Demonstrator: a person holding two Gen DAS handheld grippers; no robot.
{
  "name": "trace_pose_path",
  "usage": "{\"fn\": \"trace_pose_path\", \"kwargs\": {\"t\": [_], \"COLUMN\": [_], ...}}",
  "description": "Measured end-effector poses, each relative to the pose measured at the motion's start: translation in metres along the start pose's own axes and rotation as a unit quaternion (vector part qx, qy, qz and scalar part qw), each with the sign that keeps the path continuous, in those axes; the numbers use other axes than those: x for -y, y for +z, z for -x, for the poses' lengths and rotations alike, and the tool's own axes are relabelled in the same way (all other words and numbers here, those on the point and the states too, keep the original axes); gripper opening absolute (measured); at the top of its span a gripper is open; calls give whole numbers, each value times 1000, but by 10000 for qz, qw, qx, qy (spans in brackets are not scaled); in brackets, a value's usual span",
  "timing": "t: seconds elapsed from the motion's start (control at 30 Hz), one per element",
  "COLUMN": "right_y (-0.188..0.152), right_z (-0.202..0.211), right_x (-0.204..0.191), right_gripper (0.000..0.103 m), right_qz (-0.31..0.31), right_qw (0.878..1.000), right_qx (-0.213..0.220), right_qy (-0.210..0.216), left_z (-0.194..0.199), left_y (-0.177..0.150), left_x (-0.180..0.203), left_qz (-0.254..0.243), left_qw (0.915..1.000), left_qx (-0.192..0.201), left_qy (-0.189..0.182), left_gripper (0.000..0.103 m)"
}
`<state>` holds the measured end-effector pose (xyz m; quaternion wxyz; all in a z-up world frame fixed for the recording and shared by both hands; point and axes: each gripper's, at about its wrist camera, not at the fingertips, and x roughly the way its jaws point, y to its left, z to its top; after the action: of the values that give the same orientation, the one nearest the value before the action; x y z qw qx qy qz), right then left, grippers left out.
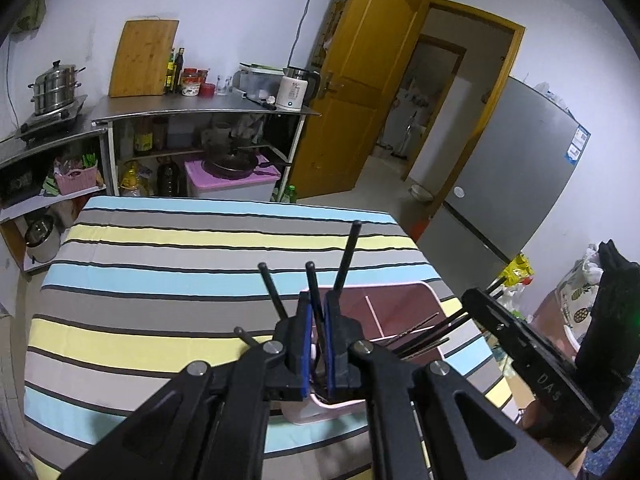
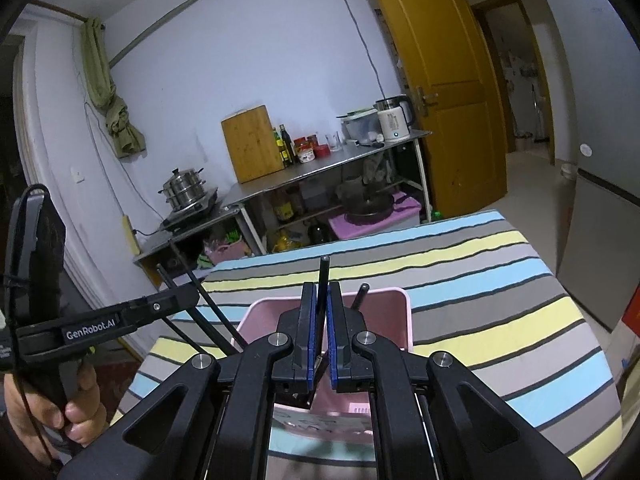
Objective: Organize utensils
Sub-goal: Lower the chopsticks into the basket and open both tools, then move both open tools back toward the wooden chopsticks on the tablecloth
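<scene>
A pink plastic bin (image 1: 404, 304) with a divider stands on the striped table (image 1: 180, 272), near its front right. My left gripper (image 1: 318, 300) is shut on several black chopsticks (image 1: 347, 254) that fan upward over the bin's near left corner. Dark chopsticks (image 1: 424, 336) lie inside the bin. My right gripper (image 2: 321, 292) is shut on a black utensil handle (image 2: 323, 276) above the bin (image 2: 384, 300). The left gripper (image 2: 176, 300) shows at the left of the right wrist view, its chopsticks (image 2: 208, 304) slanting into the bin.
A steel counter (image 1: 200, 106) behind the table carries a cutting board (image 1: 142, 58), bottles, jars and a kettle (image 1: 292, 88). A steamer pot (image 1: 54, 86) sits at far left. An open wooden door (image 1: 360, 80) and a grey fridge (image 1: 516, 168) are on the right.
</scene>
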<state>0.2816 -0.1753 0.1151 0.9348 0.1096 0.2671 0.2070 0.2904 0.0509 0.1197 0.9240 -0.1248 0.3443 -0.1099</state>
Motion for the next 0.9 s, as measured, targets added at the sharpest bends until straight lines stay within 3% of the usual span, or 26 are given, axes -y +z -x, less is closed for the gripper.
{"fn": "trace_pose_path", "kwargs": {"t": [0.03, 0.1, 0.2, 0.27, 0.57, 0.9], "right_y": [0, 2, 3, 4, -7, -45], "right_z": [-1, 4, 15, 24, 70, 116], "right_x": [0, 0, -2, -2, -5, -8], "right_gripper": [5, 6, 11, 12, 12, 12], "right_qz": [-3, 15, 59, 84, 168, 300], "right_qw": [10000, 10000, 9999, 9998, 9994, 9992], "right_qx": [-15, 9, 97, 156, 298, 252], "right_qy": [9, 5, 36, 49, 35, -59], "left_z": [1, 4, 13, 19, 60, 95], "left_y": [0, -1, -3, -2, -14, -67], "left_x": [0, 1, 5, 8, 14, 18], "left_qz": [0, 9, -28, -80, -204, -170], "left_qw": [10000, 10000, 9999, 9997, 9982, 9976], "left_qx": [0, 45, 149, 220, 551, 665], "left_qy": [-2, 13, 14, 77, 151, -13], "left_gripper": [7, 20, 31, 34, 36, 37]}}
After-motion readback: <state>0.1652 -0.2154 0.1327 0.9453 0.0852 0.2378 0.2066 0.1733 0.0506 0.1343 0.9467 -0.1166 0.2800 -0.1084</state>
